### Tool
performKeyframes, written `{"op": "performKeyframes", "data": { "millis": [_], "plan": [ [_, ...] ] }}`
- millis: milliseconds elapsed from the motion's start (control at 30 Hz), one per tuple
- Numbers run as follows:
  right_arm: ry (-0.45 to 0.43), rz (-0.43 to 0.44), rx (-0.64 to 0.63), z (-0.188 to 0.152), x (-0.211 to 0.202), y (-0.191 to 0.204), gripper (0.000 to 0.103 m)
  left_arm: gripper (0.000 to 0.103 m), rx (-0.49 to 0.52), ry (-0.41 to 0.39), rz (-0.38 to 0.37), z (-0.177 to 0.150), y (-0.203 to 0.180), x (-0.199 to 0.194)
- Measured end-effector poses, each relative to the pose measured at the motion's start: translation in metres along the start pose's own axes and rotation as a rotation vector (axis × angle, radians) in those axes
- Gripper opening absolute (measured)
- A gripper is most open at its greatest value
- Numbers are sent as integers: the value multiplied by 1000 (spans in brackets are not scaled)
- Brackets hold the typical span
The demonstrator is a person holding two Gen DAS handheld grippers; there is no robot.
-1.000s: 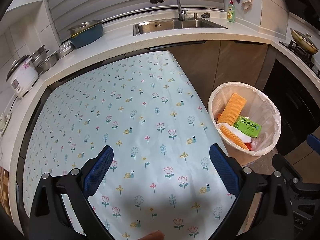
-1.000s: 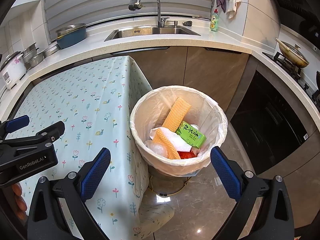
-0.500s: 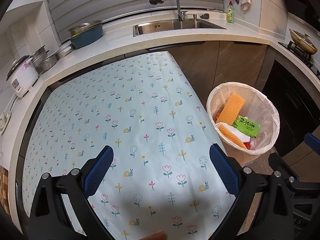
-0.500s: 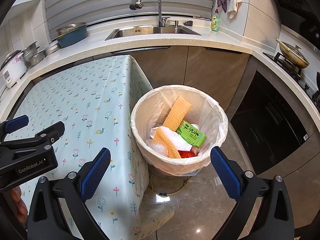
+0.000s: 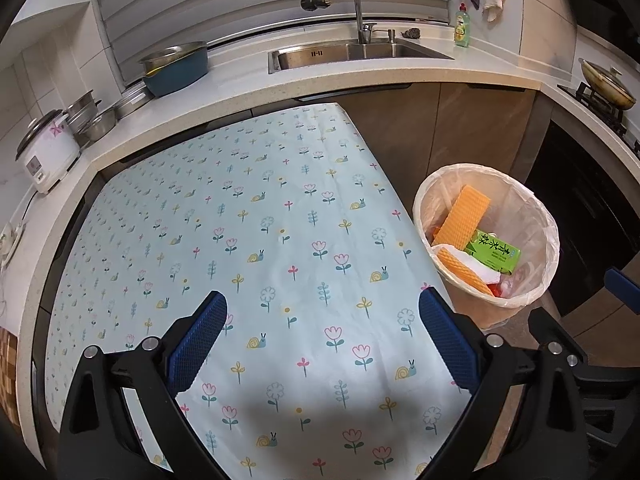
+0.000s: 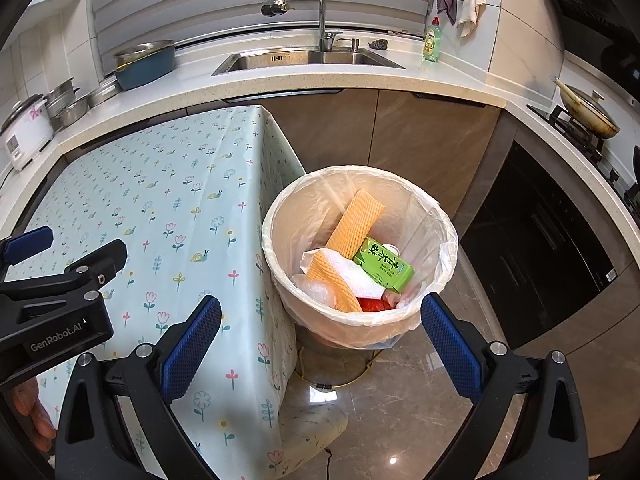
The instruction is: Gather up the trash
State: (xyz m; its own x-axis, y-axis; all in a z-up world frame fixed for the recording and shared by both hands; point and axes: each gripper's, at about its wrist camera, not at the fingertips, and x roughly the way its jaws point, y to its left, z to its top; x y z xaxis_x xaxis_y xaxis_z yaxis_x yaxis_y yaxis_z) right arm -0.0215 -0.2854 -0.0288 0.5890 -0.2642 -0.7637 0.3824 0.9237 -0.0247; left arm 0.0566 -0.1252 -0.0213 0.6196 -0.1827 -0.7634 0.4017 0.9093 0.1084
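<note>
Both tongs, left (image 5: pixel 320 336) and right (image 6: pixel 320 344), gape wide and empty; the lined bin (image 6: pixel 440 224) stands just beside the table (image 6: pixel 160 208).

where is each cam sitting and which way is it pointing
Left wrist: on the left gripper, above the table, facing the sink; its open blue fingers show, with the bin at right.
Right wrist: on the right gripper, past the table edge, above the bin; its open fingers show, with the left gripper at left.
Shared: table, bin, sink, green carton.
</note>
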Motion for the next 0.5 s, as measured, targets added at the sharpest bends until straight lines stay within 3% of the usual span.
{"op": "performKeyframes", "data": {
  "millis": [500],
  "plan": [
    [5, 2, 3, -3, 3, -1, 96, 92, -18, 27, 22, -3, 9, 5]
  ]
}}
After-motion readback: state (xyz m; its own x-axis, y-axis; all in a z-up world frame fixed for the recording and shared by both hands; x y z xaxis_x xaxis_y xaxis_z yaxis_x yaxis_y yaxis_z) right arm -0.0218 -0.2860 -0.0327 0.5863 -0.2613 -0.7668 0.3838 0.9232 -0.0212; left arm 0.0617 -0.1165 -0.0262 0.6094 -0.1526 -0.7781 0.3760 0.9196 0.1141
